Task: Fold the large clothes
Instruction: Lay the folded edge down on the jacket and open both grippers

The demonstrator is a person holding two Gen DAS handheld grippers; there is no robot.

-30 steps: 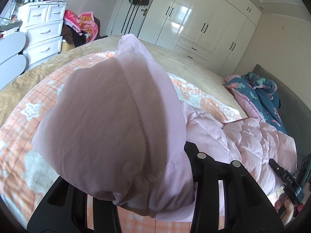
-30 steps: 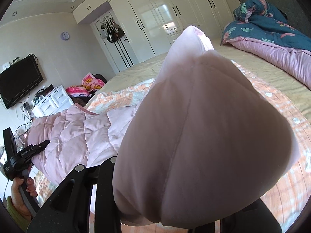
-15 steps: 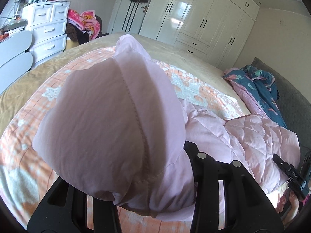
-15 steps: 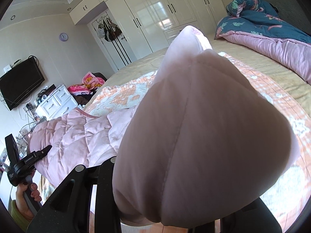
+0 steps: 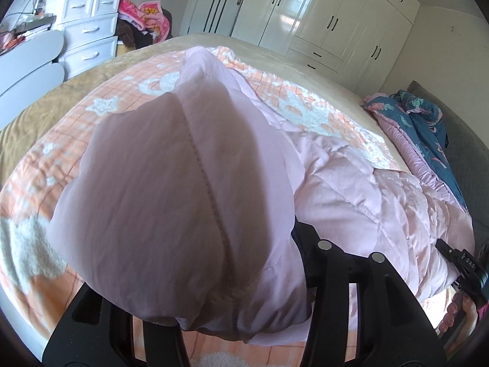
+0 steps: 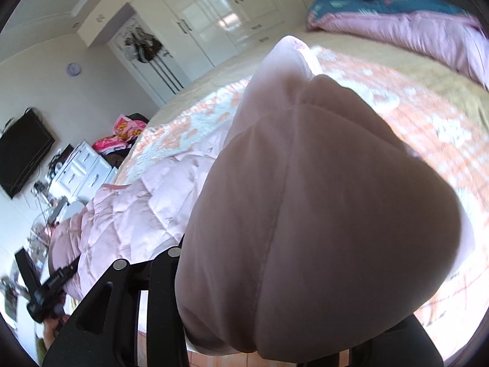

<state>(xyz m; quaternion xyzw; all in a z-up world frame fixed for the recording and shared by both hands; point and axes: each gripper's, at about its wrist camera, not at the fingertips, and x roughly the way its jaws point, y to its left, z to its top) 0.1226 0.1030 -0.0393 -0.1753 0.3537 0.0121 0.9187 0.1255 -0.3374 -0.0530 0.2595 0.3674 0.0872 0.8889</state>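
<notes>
Spreading across nearly the whole of both views, the bed (image 5: 76, 113) carries an orange-and-white patterned blanket (image 5: 308, 113), and on that blanket lies the pink quilted jacket (image 5: 376, 202), its long axis running side to side between the two claws, parallel to the near edge of the bed. Each end of the garment is bunched into a puffy, seamed lump that rises up and away from the camera toward the white wardrobes (image 5: 333, 15) on the far wall. In the left wrist view the left claw (image 5: 232, 309) is pinching one such lump, the fabric billowing over and hiding the fingertips, while the quilted body trails off to the right toward the other handle seen at the frame edge. In the right wrist view the right claw (image 6: 244, 321) is clamped on the opposite end of the jacket (image 6: 128, 214), the body stretching away to the left; this view is somewhat blurred. Near the head of the bed sits a crumpled blue floral duvet (image 5: 428, 128) with a pink lining, well apart from the jacket. A white chest of drawers (image 5: 88, 30) stands beyond the bed's left side.
</notes>
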